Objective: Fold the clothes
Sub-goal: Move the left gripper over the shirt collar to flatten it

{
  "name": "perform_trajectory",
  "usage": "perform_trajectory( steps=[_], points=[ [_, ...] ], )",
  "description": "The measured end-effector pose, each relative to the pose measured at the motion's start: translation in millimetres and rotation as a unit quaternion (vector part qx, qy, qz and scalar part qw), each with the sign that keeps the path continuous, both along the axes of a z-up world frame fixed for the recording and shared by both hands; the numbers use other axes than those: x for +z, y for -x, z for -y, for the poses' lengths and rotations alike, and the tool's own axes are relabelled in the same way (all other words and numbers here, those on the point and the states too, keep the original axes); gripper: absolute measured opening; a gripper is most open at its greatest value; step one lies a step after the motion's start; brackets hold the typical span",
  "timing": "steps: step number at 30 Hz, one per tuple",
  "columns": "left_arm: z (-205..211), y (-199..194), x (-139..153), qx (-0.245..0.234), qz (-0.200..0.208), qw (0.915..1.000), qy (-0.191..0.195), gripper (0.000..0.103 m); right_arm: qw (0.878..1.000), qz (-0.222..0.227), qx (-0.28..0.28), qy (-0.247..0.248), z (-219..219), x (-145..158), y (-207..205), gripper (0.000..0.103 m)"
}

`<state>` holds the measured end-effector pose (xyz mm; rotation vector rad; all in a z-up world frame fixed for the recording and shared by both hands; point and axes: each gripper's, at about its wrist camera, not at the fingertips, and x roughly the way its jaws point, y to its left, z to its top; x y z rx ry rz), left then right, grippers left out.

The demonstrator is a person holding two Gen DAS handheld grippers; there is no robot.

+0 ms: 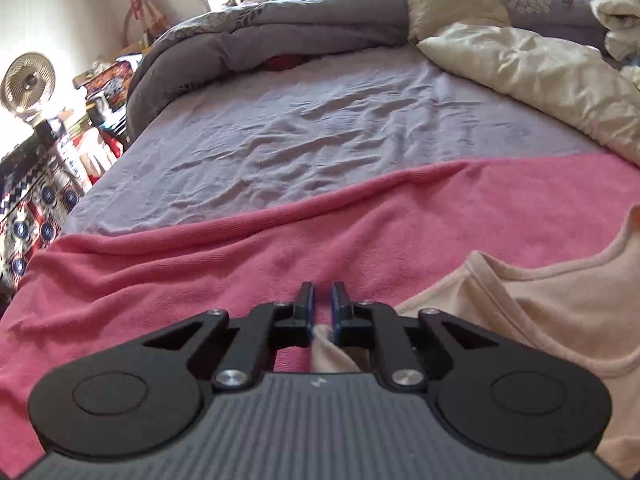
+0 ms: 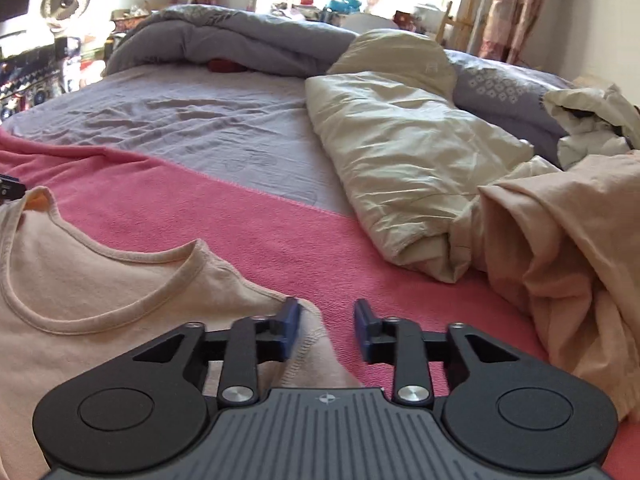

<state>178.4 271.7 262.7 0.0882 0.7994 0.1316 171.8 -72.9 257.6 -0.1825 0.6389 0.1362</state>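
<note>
On the bed's pink blanket [image 1: 208, 256] lies the peach top [image 2: 92, 280]; left gripper [image 1: 322, 304] jaws barely parted over its corner, right gripper [image 2: 326, 320] jaws open astride its shoulder, so the loose fabric may slip free

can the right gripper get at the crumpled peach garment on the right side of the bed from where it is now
Probably yes. The right gripper has its jaws apart, and only bare pink blanket lies between it and the crumpled peach garment.
</note>
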Motion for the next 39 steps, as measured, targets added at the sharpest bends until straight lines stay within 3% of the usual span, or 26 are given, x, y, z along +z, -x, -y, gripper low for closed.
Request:
perform_trajectory(
  steps=[1,2,3,5,7,8,10,12,15,20,23,26,29,30,32,34,36,39],
  points=[
    [-12,-1,5,0.023,0.002,0.9989,0.040,0.019,0.999,0.024,-0.001,-0.023,10,11,10,0.056],
    [-28,-2,12,0.048,0.005,0.9948,0.090,0.019,0.998,0.048,-0.001,-0.045,21,23,22,0.068],
    [-42,1,18,0.074,0.016,0.9891,0.127,0.018,0.996,0.066,-0.003,-0.054,31,34,35,0.074],
    [-62,8,29,0.114,0.038,0.9829,0.140,0.016,0.994,0.094,-0.002,-0.055,50,55,63,0.077],
    [-59,17,40,0.079,0.043,0.9904,0.105,0.015,0.994,0.105,0.007,-0.042,65,66,92,0.078],
    [-49,25,46,0.029,0.040,0.9957,0.078,0.022,0.993,0.108,0.011,-0.036,73,69,107,0.079],
    [-17,45,51,-0.060,0.025,0.9978,0.016,0.049,0.994,0.103,0.009,-0.037,86,68,136,0.082],
    [16,64,49,-0.095,0.016,0.9942,-0.048,0.073,0.995,0.084,-0.003,-0.047,95,58,162,0.082],
    [46,74,39,-0.092,0.015,0.9889,-0.115,0.075,0.996,0.054,-0.029,-0.064,97,39,193,0.082],
    [68,62,2,-0.092,-0.025,0.9758,-0.197,0.077,0.995,0.033,-0.028,-0.094,85,20,226,0.082],
    [69,55,-14,-0.060,-0.020,0.9652,-0.254,0.103,0.995,0.026,-0.019,-0.096,77,15,229,0.082],
    [57,39,-15,0.012,-0.031,0.9607,-0.275,0.103,0.995,0.023,-0.019,-0.092,72,12,227,0.082],
    [34,28,-15,0.078,-0.055,0.9486,-0.302,0.082,0.994,0.021,-0.020,-0.108,73,11,227,0.082],
    [24,30,-10,0.084,-0.060,0.9530,-0.285,0.076,0.994,0.021,-0.019,-0.109,74,10,229,0.082],
    [11,50,10,0.038,-0.034,0.9762,-0.211,0.076,0.993,0.019,-0.019,-0.113,75,7,232,0.082],
    [17,77,30,-0.044,-0.002,0.9855,-0.164,0.081,0.992,0.016,-0.021,-0.121,77,4,234,0.082],
    [35,104,47,-0.131,0.026,0.9797,-0.150,0.089,0.991,0.010,-0.026,-0.131,81,1,234,0.082],
    [69,121,54,-0.207,0.054,0.9610,-0.176,0.093,0.990,0.007,-0.028,-0.135,82,0,232,0.082]
  ],
)
